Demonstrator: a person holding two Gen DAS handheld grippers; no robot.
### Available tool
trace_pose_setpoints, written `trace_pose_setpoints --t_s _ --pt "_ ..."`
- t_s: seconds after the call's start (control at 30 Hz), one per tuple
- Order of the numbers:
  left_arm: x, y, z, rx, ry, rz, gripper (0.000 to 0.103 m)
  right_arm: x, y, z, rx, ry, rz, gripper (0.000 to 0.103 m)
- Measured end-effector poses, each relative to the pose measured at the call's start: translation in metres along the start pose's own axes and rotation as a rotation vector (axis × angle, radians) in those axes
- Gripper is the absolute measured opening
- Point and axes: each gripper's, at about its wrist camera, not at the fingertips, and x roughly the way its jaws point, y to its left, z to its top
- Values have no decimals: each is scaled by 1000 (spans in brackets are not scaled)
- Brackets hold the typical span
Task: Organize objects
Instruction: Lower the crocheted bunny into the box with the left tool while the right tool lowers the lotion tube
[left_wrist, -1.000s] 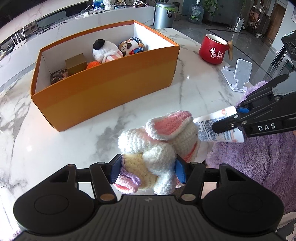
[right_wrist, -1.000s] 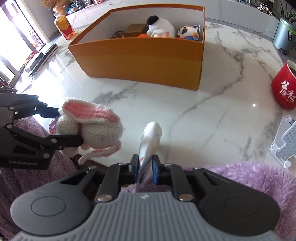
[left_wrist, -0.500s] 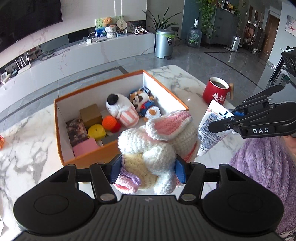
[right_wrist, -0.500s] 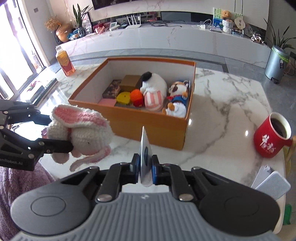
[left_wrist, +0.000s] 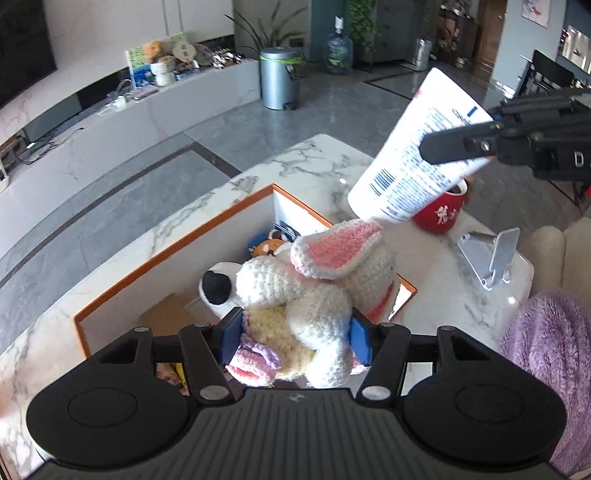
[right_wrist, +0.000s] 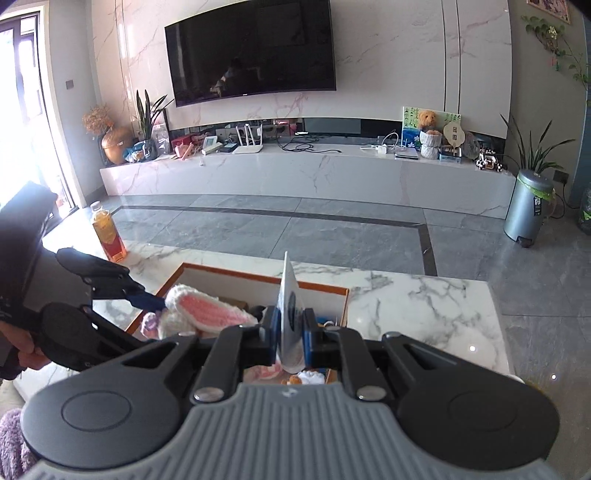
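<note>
Crocheted rabbit (left_wrist: 314, 306), white with pink-lined ears: clamped at the body between the 2 blue pads of the left claw (left_wrist: 295, 334), held in the air above the orange box (left_wrist: 177, 245); 1 ear also shows in the right wrist view (right_wrist: 207, 314)
White tube (left_wrist: 417, 173), printed text and barcode: pinched in the right claw (right_wrist: 290, 332), held in the air to the right of the rabbit, above the red mug; seen edge-on in the right wrist view (right_wrist: 288, 314)
Orange box, white inside, open top: stands on the marble counter (left_wrist: 321, 162); holds a plush with a black patch (left_wrist: 218, 284), a brown carton (left_wrist: 166, 317) and other small toys, partly hidden
Red mug (left_wrist: 441, 214): on the counter beside the box, partly behind the tube
Grey phone stand (left_wrist: 491, 258): on the counter near the mug
Orange-drink bottle (right_wrist: 109, 232): at the counter's far left edge
</note>
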Motion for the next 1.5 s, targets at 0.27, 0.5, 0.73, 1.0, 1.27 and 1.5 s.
trace_pose_setpoints --t_s 0.27,0.5,0.73,1.0,1.27,1.5 --pt "75 20 -3 -72 162 -141 68 57 -15 -3 54 54 3 13" --pt "111 25 -9 -62 250 -211 68 91 -20 -9 55 88 3 13" --pt "134 30 -11 -117 301 -257 68 107 -20 -15 43 115 18 13" --pt "149 41 -15 -200 327 -306 77 119 -18 -23 41 147 28 13" --pt "136 43 -22 -213 271 -263 88 123 -13 -26 34 164 32 13" --pt "86 60 -22 -232 156 -198 87 117 -9 -20 26 148 34 13"
